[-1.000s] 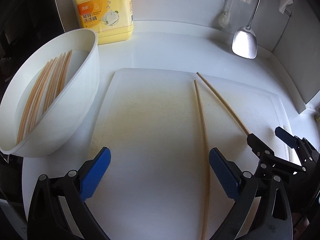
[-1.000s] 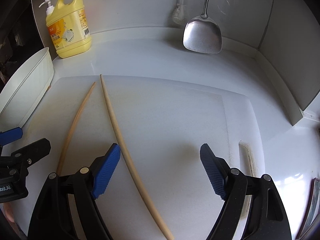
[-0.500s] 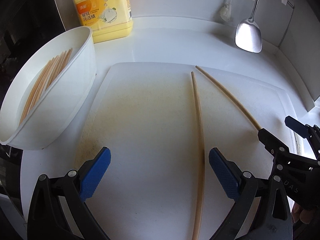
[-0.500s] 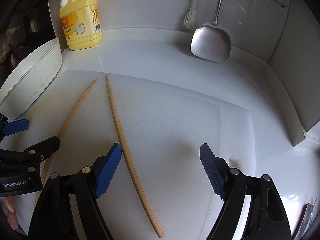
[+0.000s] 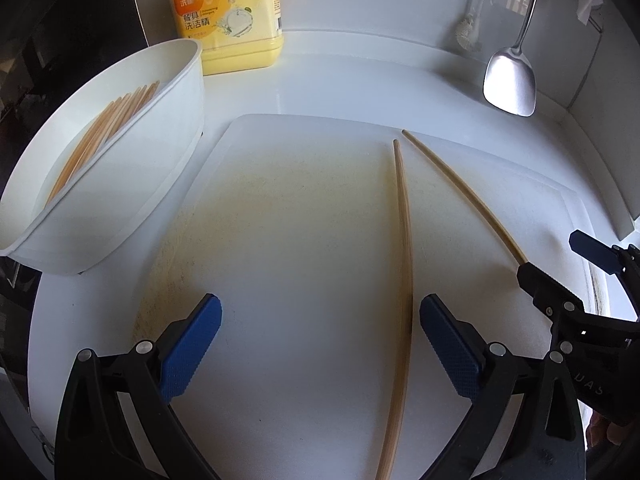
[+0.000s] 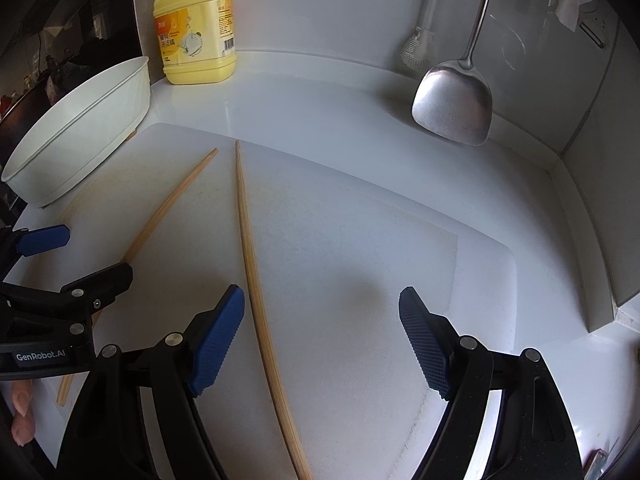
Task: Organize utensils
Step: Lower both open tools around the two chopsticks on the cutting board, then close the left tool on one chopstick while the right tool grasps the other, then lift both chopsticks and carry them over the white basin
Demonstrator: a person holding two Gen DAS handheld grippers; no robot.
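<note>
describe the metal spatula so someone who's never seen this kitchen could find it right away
Start at the white counter and follow it to the back wall, on the far side from the yellow dish soap bottle. The metal spatula hangs there, its broad blade pointing down near the counter. A white brush hangs just beside it, but the spatula is the only shiny steel piece, with a long thin handle.

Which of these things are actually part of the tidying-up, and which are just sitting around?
Part of the job:
two loose wooden chopsticks
white oval tub holding chopsticks

Just lying about:
yellow dish-soap bottle
steel spatula
white cutting board
</note>
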